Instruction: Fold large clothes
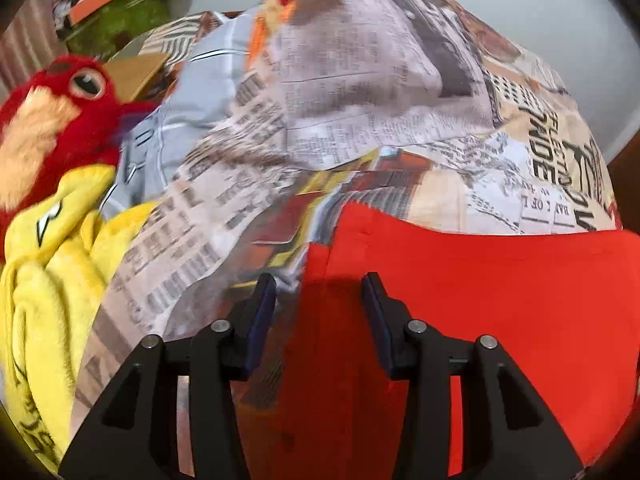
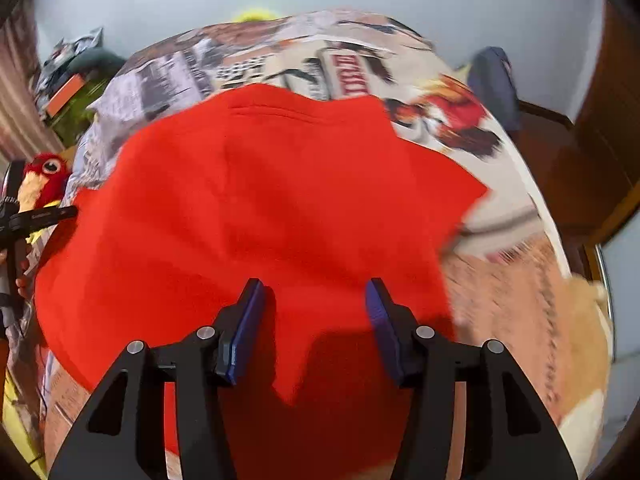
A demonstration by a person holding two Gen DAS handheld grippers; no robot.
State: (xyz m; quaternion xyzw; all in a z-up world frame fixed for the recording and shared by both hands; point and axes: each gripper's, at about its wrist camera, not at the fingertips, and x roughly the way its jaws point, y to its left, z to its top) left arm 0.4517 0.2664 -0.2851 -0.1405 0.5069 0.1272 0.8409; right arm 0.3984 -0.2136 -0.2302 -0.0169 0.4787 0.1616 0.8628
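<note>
A large red garment [image 2: 260,200] lies spread on a bed with a newspaper-print cover [image 2: 248,60]. In the right wrist view my right gripper [image 2: 314,292] is open, its blue pads over the garment's near part, nothing between them. In the left wrist view my left gripper [image 1: 320,284] is open above the garment's left edge [image 1: 480,280], where red cloth meets the printed cover [image 1: 360,100]. The left gripper's black frame [image 2: 36,216] shows at the left edge of the right wrist view.
A red plush bird [image 1: 52,120] and a yellow plush toy [image 1: 52,260] lie at the bed's left side. A green cushion with an orange block [image 1: 120,8] sits behind them. A dark blue cloth [image 2: 492,84] and a wooden floor [image 2: 560,160] are at the right.
</note>
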